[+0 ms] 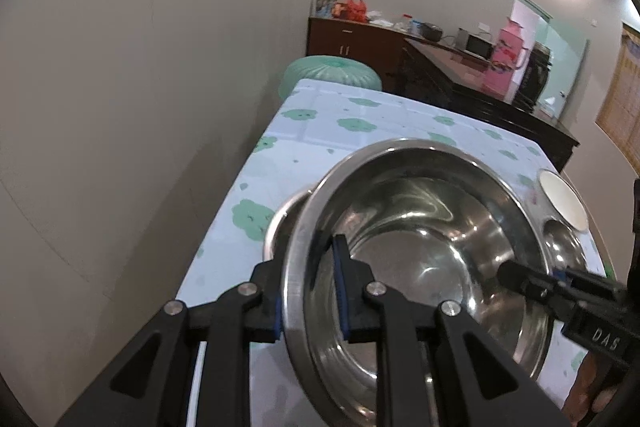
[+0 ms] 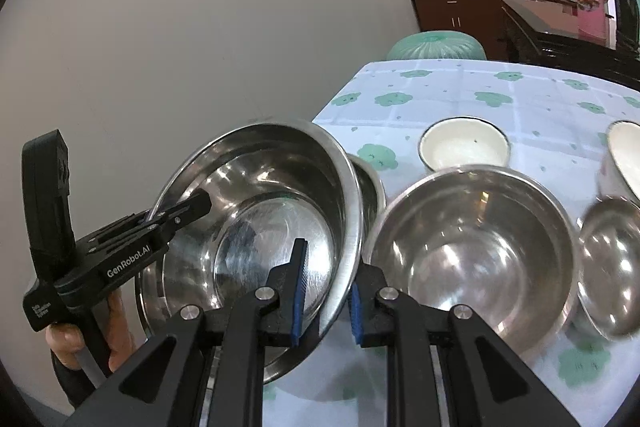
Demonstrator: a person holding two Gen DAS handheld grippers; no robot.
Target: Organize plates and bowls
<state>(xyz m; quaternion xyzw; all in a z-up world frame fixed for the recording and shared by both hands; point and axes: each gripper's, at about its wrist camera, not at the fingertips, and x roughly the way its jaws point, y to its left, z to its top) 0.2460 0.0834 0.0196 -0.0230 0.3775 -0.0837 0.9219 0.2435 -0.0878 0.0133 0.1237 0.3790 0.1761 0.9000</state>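
A large steel bowl (image 1: 420,247) (image 2: 260,227) is held tilted above the table by both grippers. My left gripper (image 1: 308,291) is shut on its near-left rim; it also shows in the right wrist view (image 2: 180,215). My right gripper (image 2: 326,291) is shut on the bowl's right rim; it also shows in the left wrist view (image 1: 532,279). A smaller steel bowl (image 2: 368,191) sits partly hidden behind the held one. Another steel bowl (image 2: 472,251) stands right of it, and a further one (image 2: 612,263) at the right edge.
Two white bowls (image 2: 464,147) (image 2: 624,155) stand further back on the flowered tablecloth (image 2: 500,87). A green stool (image 2: 436,45) stands past the table's far end. A dark cabinet (image 1: 360,39) with clutter lines the back wall. A bare wall is close on the left.
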